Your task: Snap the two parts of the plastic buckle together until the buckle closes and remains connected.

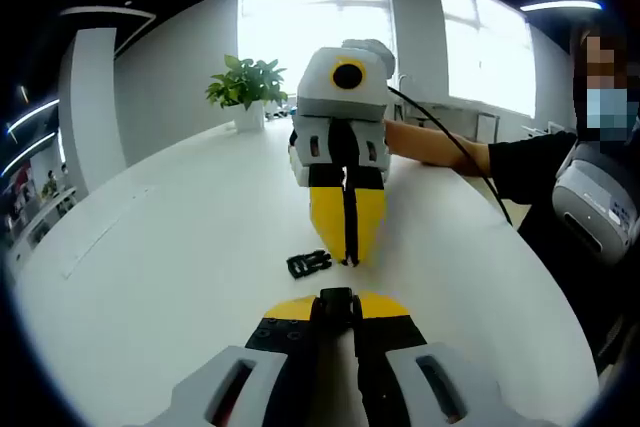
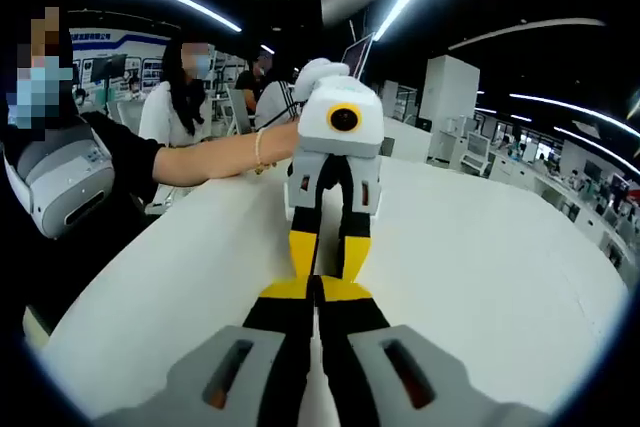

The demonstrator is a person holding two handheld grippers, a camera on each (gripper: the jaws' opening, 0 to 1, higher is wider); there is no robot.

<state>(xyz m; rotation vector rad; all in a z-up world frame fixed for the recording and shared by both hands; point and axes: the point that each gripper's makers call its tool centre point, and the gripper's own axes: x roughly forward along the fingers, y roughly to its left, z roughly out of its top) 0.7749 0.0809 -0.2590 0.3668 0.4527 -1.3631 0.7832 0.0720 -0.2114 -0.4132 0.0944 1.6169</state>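
Black buckle half (image 1: 336,303) clamped in my left gripper (image 1: 336,309); right gripper (image 1: 347,259) closed beside loose half (image 1: 309,264). Risk: it skids away.

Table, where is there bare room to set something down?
The table is bare from the loose buckle half out to the plant, and again past the right gripper. It is crowded at centre, where the left gripper holds the other half.

buckle part (image 1: 337,301) mostly hidden between left gripper (image 1: 336,309) jaws, other part's (image 1: 309,264) details too small
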